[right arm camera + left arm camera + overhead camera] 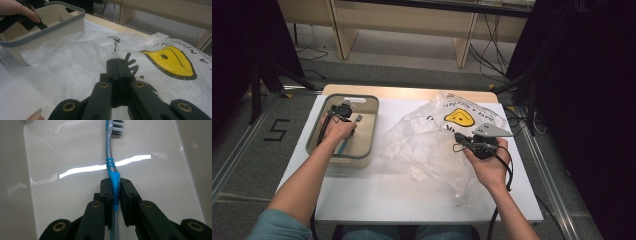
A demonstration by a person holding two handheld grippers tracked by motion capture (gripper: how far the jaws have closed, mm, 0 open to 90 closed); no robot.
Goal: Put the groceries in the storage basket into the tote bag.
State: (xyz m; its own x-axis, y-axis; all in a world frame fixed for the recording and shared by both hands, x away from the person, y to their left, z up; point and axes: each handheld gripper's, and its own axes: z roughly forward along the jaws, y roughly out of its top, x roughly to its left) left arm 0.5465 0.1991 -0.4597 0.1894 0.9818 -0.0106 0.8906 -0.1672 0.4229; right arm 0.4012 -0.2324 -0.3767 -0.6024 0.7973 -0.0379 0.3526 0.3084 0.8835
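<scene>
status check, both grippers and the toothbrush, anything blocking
Left gripper in the bin, shut on the toothbrush handle. Right gripper shut over the plastic bag, grip on the film unclear. Nothing blocking the toothbrush.

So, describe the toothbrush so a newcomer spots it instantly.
On the white table's left side stands a beige bin with a grey rim. Inside, the left gripper clamps the toothbrush: grey handle, blue grip, bristles pointing away.

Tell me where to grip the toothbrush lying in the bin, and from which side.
Grip the toothbrush on its blue rubbery handle, below the ribbed neck, coming straight down from above into the bin. It lies flat on the bin floor, so only its narrow sides offer purchase. The left tool already pinches it there, clear of the bristles.
</scene>
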